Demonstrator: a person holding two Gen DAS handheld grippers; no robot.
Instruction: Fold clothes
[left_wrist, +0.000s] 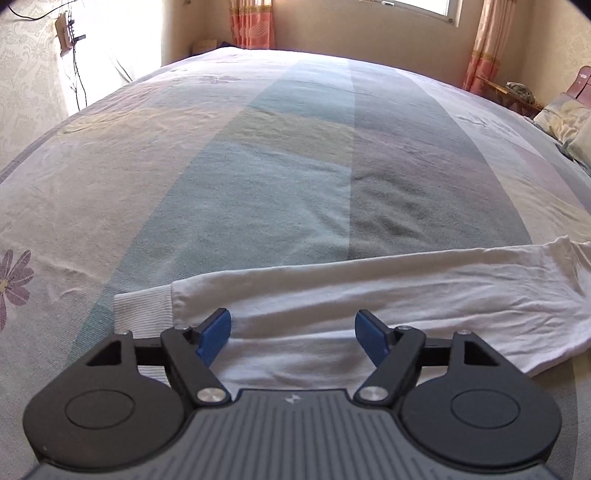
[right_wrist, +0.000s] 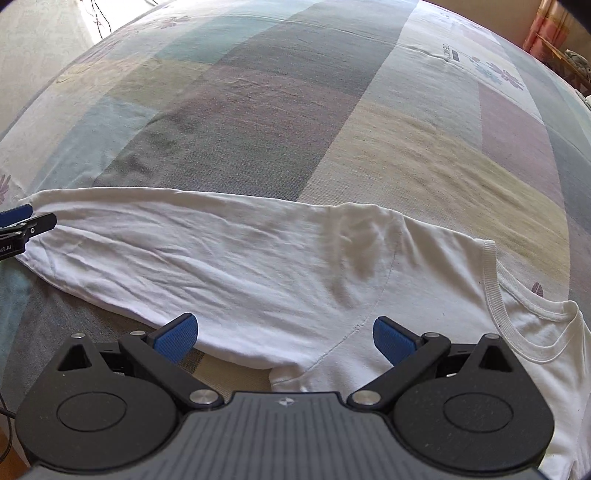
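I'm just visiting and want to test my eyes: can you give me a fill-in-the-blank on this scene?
1. The shirt is coloured ____.
2. It lies on a ____.
3. The jaws of both the left gripper and the right gripper are ____.
4. The ribbed cuff ends the shirt's ____.

Missing: white; bed; open; sleeve

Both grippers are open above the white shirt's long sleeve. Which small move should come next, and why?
Probably lower the left hand-held gripper and pinch near the ribbed cuff: its jaws are open over the sleeve, which lies stretched out, not yet folded in.

Black grippers, blue ribbed pads (left_wrist: 214, 338)
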